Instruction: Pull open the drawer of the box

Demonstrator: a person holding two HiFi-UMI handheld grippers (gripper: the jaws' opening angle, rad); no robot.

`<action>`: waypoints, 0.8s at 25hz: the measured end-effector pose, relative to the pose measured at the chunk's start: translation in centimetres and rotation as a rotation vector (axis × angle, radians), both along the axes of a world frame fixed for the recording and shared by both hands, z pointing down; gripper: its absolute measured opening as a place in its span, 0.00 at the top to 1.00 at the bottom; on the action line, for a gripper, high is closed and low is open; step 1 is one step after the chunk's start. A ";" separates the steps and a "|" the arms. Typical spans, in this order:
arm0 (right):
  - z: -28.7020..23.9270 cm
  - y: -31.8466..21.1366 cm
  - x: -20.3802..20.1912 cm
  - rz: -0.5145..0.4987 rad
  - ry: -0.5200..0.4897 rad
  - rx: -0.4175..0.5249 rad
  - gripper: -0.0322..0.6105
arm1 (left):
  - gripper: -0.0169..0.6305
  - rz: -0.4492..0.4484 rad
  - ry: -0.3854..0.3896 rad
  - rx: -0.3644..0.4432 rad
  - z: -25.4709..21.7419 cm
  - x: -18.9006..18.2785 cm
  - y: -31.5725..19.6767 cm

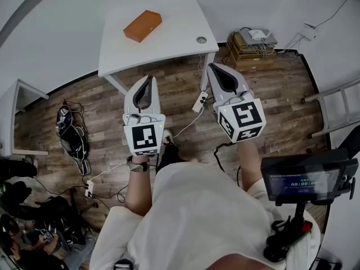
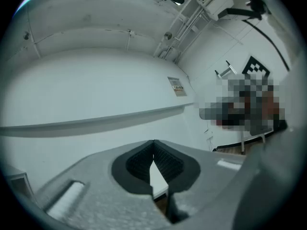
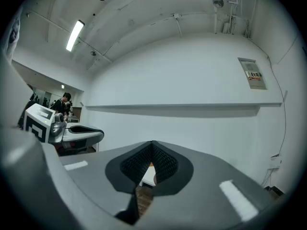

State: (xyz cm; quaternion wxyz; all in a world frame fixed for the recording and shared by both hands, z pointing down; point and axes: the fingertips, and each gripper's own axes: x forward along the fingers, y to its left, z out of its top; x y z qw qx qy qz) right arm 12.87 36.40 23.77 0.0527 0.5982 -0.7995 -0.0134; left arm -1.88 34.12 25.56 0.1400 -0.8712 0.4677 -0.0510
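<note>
An orange-brown box (image 1: 143, 25) lies on the white table (image 1: 174, 44) ahead of me; no drawer shows on it from here. Both grippers are held level over the wooden floor, short of the table's near edge and apart from the box. The left gripper (image 1: 149, 79) has its jaws closed tip to tip with nothing between them, as the left gripper view also shows (image 2: 153, 143). My right gripper (image 1: 212, 66) is likewise shut and empty (image 3: 152, 143). In the right gripper view the left gripper (image 3: 84, 134) appears at the left.
A small round fitting (image 1: 201, 40) sits in the table's near right corner. A power strip (image 1: 199, 101) and cables lie on the floor under the grippers. A cardboard box with a device (image 1: 253, 44) stands at the back right, a screen on a stand (image 1: 306, 179) at my right, a dark bag (image 1: 72, 136) at left.
</note>
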 end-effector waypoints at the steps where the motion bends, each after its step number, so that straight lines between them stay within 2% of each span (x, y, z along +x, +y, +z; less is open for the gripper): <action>1: 0.0 0.0 0.0 0.001 -0.002 0.001 0.95 | 0.96 -0.002 0.000 -0.002 0.1 -0.1 0.1; 9: -1.4 0.6 -0.9 -0.048 -0.054 0.087 0.95 | 0.96 -0.010 0.004 -0.018 0.6 -0.4 0.1; 20: -0.3 -5.1 -1.5 -0.082 -0.042 0.046 0.95 | 0.96 -0.013 -0.005 -0.024 1.1 -0.5 -5.4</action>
